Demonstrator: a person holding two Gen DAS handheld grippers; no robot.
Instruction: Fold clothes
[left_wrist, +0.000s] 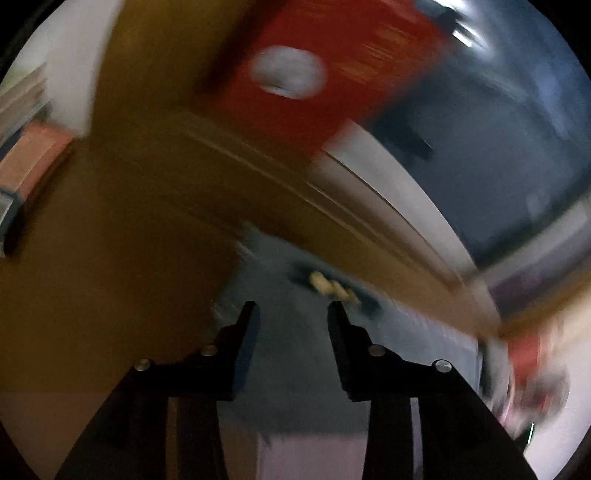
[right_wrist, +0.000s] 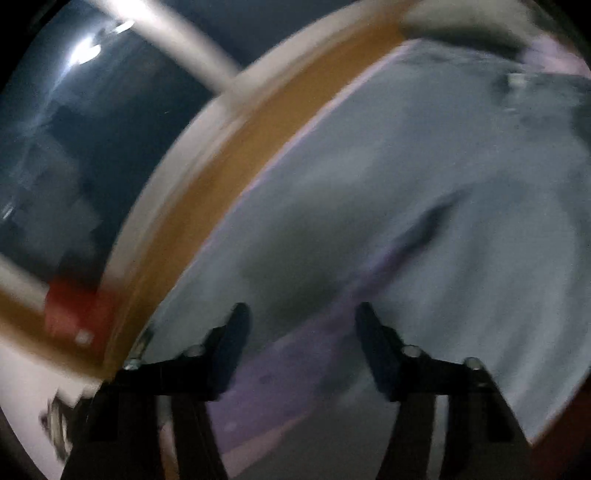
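A grey-blue garment (right_wrist: 424, 177) lies spread on a pale lilac surface (right_wrist: 280, 373), edged by a wooden board (right_wrist: 207, 206) — all blurred. The right claw (right_wrist: 301, 308) hangs above it, jaws apart, nothing between. The left claw (left_wrist: 293, 306) — likewise parted and empty — points at grey cloth (left_wrist: 280, 332).

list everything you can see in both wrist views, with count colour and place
garment: one, pale grey-blue, spread flat across the surface in the right wrist view; also ahead of the left gripper, blurred
surface under garment: one, lilac, showing below the cloth
wooden edge: one, ochre-brown band curving along the garment's far side
red object: one, red with a white oval patch, upper middle of the left wrist view, too blurred to name
yellowish patch: one, small, on the cloth past the left fingers
left gripper: black fingers apart, nothing between them
right gripper: black fingers apart, over the cloth, nothing between them
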